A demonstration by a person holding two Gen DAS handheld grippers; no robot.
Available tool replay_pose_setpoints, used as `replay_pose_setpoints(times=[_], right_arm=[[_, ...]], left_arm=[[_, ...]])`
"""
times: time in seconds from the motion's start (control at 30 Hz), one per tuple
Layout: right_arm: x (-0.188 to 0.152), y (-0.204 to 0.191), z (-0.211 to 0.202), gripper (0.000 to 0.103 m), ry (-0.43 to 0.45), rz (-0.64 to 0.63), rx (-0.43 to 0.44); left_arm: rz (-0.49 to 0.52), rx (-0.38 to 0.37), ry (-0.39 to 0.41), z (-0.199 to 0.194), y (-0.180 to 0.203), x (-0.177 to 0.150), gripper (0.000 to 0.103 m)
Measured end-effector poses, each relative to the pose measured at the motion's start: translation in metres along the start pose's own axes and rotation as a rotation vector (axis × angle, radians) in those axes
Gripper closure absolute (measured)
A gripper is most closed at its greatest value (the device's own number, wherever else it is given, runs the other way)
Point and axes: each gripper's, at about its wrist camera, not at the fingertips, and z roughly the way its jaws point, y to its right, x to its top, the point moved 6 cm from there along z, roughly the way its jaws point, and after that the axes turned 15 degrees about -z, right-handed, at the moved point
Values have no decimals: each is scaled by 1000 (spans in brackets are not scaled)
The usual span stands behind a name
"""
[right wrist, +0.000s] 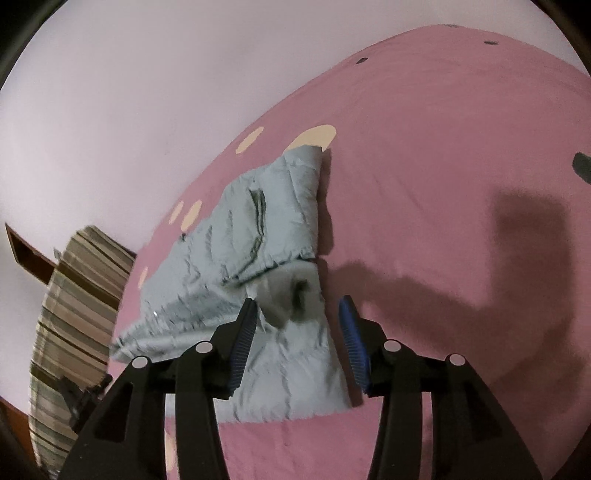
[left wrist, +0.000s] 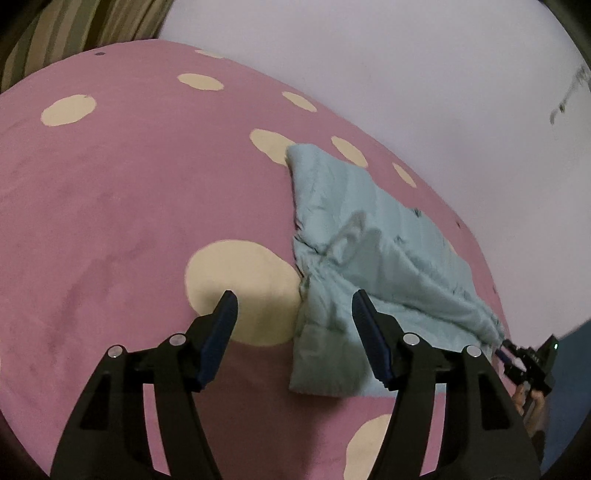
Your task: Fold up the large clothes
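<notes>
A pale blue-green quilted garment (left wrist: 373,266) lies partly folded on the pink bed cover (left wrist: 122,206) with cream dots. My left gripper (left wrist: 293,299) is open above the garment's left edge, holding nothing. The other gripper (left wrist: 524,358) shows at the garment's right corner in the left wrist view. In the right wrist view the garment (right wrist: 236,266) lies ahead, with a fold showing its lighter lining (right wrist: 295,291). My right gripper (right wrist: 297,306) is open, its fingers on either side of that fold just above the cloth.
A pale wall (left wrist: 406,66) runs behind the bed. A striped curtain (left wrist: 74,26) hangs at the bed's far left; it also shows in the right wrist view (right wrist: 74,314). A dark shadow (right wrist: 517,266) falls on the pink cover (right wrist: 443,147) to the right.
</notes>
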Motion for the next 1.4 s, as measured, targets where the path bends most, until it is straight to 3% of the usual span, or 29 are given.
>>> replay_pose_setpoints(times=[0.33,0.57,0.7,0.9,0.93,1.07,1.23,1.4], right_arm=[[-3,-13,6,47,-3,-98,11],[20,-27,26,39,9,-249,-9],[30,-32,46,39,-20,-331,-17],[32,-24,69,39,-74,-326,7],[32,-24,70,41,-76,-323,10],[26,-24,73,77,-94,-320,23],[19,-31,68,92,-76,-362,-16],[19,-42,47,96,-20,-384,-37]], left_arm=[[124,-21,-68,37,32,-4,34],[167,-17,-132,64,40,2,34],[172,-15,-157,75,40,6,34],[198,-17,-176,89,46,8,36],[203,-15,-178,90,47,8,41],[237,5,-173,95,50,7,58],[272,42,-129,88,54,7,88],[304,49,-79,71,65,6,98]])
